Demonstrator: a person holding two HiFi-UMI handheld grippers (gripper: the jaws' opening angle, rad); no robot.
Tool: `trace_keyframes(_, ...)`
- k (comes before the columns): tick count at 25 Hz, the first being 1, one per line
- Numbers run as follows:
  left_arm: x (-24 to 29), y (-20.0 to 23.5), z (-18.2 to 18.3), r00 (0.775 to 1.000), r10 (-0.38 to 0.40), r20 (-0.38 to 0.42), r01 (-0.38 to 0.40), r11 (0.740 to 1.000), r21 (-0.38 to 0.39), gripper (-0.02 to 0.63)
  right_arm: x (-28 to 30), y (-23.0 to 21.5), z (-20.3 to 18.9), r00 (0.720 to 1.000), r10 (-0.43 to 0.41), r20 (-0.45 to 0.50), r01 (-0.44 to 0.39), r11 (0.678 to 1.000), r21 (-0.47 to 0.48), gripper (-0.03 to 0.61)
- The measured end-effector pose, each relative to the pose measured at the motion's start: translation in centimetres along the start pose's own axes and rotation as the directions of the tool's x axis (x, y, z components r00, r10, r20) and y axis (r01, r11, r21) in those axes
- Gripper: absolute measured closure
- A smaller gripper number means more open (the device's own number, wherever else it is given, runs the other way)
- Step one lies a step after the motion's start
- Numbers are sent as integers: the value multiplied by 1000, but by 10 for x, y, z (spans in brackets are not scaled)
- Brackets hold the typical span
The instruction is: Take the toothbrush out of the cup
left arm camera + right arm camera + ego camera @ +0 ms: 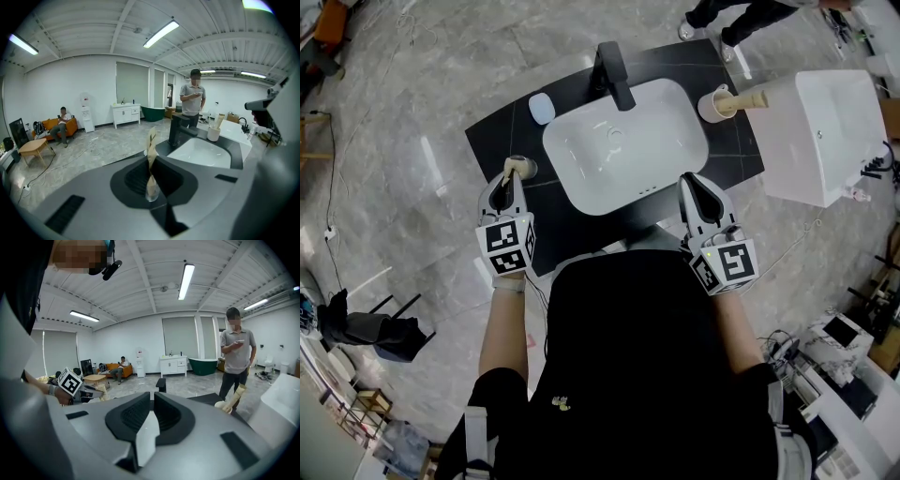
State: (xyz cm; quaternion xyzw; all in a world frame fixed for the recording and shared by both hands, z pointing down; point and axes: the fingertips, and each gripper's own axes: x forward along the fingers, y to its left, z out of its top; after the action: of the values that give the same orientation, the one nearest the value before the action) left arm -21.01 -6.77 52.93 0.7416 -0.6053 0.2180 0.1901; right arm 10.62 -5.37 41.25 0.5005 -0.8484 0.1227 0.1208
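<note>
A beige toothbrush (151, 143) stands upright between the jaws of my left gripper (151, 161), which is shut on its handle. In the head view that gripper (510, 180) is at the left front corner of the black counter (497, 136), right over a small round cup (525, 168); the brush's lower end is hidden there. My right gripper (698, 190) hovers by the sink's right front corner, shut with nothing in it (152, 401). A second cup (710, 104) at the back right holds a beige handled brush (748, 98).
The white sink (581, 141) with a black faucet (614, 73) fills the counter's middle. A pale blue object (542, 108) lies at the back left. A white cabinet (825, 131) stands to the right. A person (236, 352) stands behind the counter, others sit far off.
</note>
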Motion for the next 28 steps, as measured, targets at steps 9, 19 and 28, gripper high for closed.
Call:
trace_keyframes(9, -11, -2, 18, 1000, 18, 18, -18, 1000, 16, 583, -3, -3, 4, 1000, 20, 24, -20, 1000, 4, 532)
trace_keyframes(19, -33, -7, 49, 998, 49, 51, -51, 998, 41, 583, 8, -6, 17, 993, 80, 85, -82, 996, 19, 532)
trace_keyframes(28, -63, -16, 88, 992, 65, 108, -68, 997, 26, 583, 20, 2, 29, 982, 143, 127, -147, 989, 22, 532)
